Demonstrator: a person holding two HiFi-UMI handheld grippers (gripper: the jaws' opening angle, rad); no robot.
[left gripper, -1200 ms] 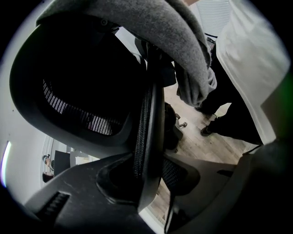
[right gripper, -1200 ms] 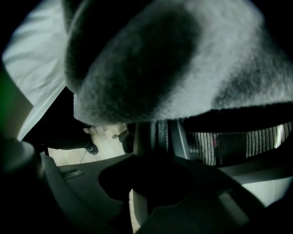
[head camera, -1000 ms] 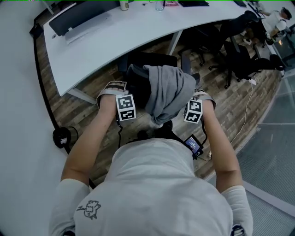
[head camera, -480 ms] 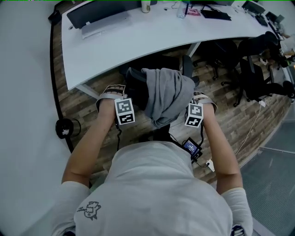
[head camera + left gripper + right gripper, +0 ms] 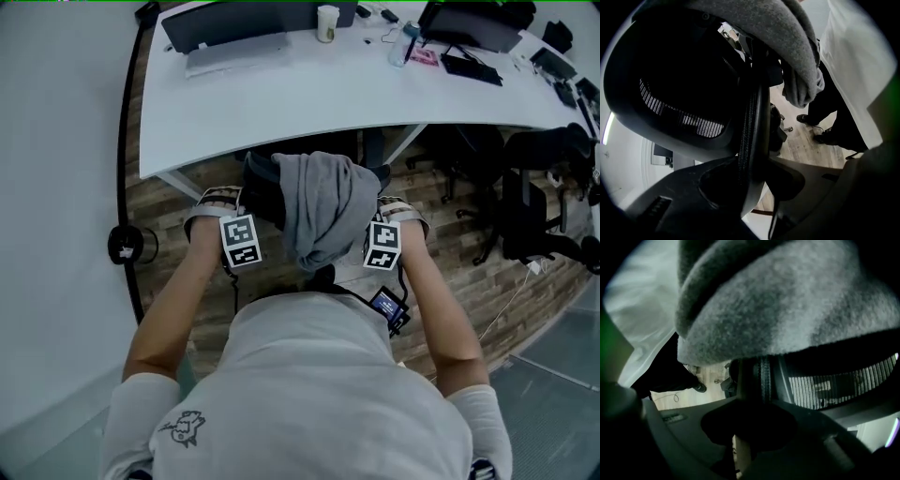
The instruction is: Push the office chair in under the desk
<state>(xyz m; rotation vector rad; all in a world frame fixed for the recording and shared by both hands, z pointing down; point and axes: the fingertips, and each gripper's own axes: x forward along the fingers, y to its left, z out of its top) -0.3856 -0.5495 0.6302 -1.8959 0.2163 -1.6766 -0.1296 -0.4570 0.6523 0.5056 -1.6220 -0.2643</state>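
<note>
The black mesh office chair [image 5: 262, 187] stands with its seat under the white desk [image 5: 281, 94]. A grey garment [image 5: 323, 202] is draped over its backrest. My left gripper [image 5: 220, 200] is clamped on the backrest's left edge and my right gripper [image 5: 394, 212] on its right edge. In the left gripper view the backrest rim [image 5: 752, 136] runs down between the jaws of the left gripper [image 5: 754, 187], with the garment [image 5: 792, 42] above. In the right gripper view the rim [image 5: 761, 376] sits pinched in the right gripper [image 5: 750, 423] under the garment [image 5: 778, 301].
On the desk are a laptop [image 5: 225, 28], a cup [image 5: 327, 21], a bottle [image 5: 408, 42] and dark devices. More black chairs [image 5: 534, 206] stand at the right. A round black object [image 5: 127, 246] lies on the wooden floor by the white wall at the left.
Both grippers and the chair have moved toward the desk. The chair's seat and front now sit further under the desk edge.
</note>
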